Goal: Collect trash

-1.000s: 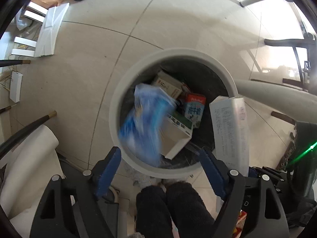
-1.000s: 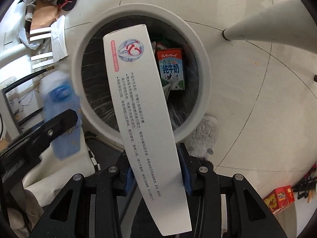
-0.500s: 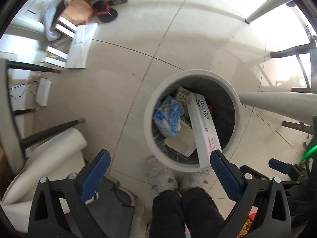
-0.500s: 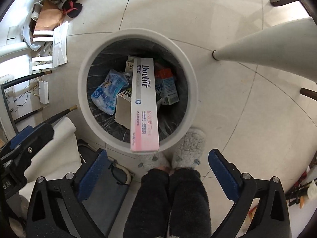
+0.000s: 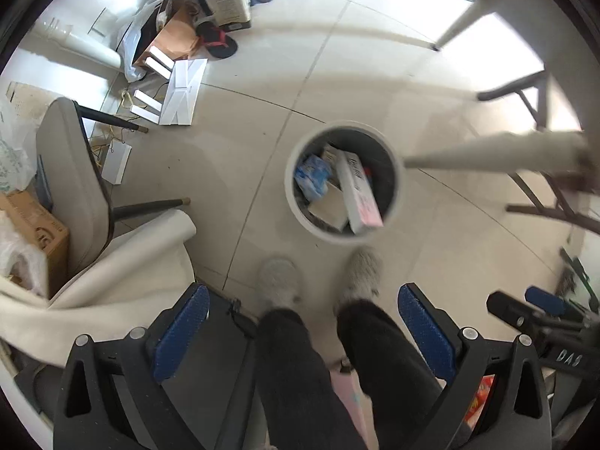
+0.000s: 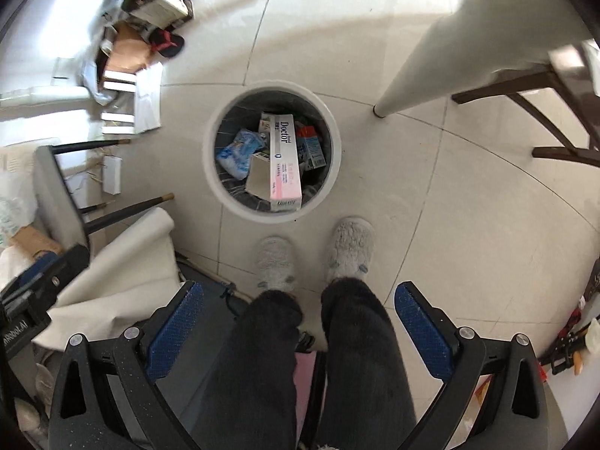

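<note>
A round white trash bin point(image 5: 398, 202) point(image 6: 335, 150) stands on the tiled floor far below both grippers. Inside it lie a long white and pink toothpaste box point(image 5: 358, 193) point(image 6: 285, 157), a crumpled blue and white packet point(image 5: 311, 180) point(image 6: 238, 152), a milk carton point(image 6: 313, 150) and a pale box point(image 6: 258, 178). My left gripper point(image 5: 303, 332) hangs high above the floor, open and empty. My right gripper point(image 6: 298, 328) is likewise high up, open, with nothing between its blue pads. The person's dark trouser legs and grey fuzzy slippers point(image 6: 350, 247) show between the fingers.
A chair point(image 5: 71, 180) point(image 6: 56, 195) with dark legs and a white cloth stand at the left. Boxes, bags and a sandal point(image 5: 219, 43) clutter the far left. A white table leg point(image 6: 420, 71) and dark chair frames point(image 5: 532, 97) are at the right.
Both grippers let go of their loads, the blue packet and the toothpaste box, which dropped into the bin. Both have risen well above it, so the bin looks much smaller.
</note>
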`<state>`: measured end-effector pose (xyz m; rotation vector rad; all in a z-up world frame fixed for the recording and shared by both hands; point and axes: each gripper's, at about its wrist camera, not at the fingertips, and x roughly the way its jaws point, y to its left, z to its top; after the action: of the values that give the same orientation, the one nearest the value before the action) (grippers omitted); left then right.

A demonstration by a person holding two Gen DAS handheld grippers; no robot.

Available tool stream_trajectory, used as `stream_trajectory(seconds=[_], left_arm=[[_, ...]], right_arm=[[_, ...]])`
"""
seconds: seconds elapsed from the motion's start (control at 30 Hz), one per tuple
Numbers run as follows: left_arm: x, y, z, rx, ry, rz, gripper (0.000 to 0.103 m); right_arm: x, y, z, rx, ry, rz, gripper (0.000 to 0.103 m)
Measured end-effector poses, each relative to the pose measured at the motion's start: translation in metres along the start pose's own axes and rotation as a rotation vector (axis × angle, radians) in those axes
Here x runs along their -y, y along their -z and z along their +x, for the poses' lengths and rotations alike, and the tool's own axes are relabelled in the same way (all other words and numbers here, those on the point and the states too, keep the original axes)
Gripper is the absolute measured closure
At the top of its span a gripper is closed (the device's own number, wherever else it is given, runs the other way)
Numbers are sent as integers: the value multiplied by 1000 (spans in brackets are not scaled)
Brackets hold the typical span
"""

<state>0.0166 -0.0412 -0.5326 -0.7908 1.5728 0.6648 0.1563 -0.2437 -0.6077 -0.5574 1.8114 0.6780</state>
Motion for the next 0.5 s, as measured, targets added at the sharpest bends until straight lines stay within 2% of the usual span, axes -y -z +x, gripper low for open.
stream_trajectory(seconds=[0.2,0.33,0.5], left_arm=[[10,23,-93,10,106,105,0],[12,35,-160,80,156,209,0],[-2,52,-232,165,233,281,0]], right_arm=[[-2,58,-103,49,-94,61,0],[-12,101,-178,100,-156,72,0],[-35,154,-257,194,-212,78,0]])
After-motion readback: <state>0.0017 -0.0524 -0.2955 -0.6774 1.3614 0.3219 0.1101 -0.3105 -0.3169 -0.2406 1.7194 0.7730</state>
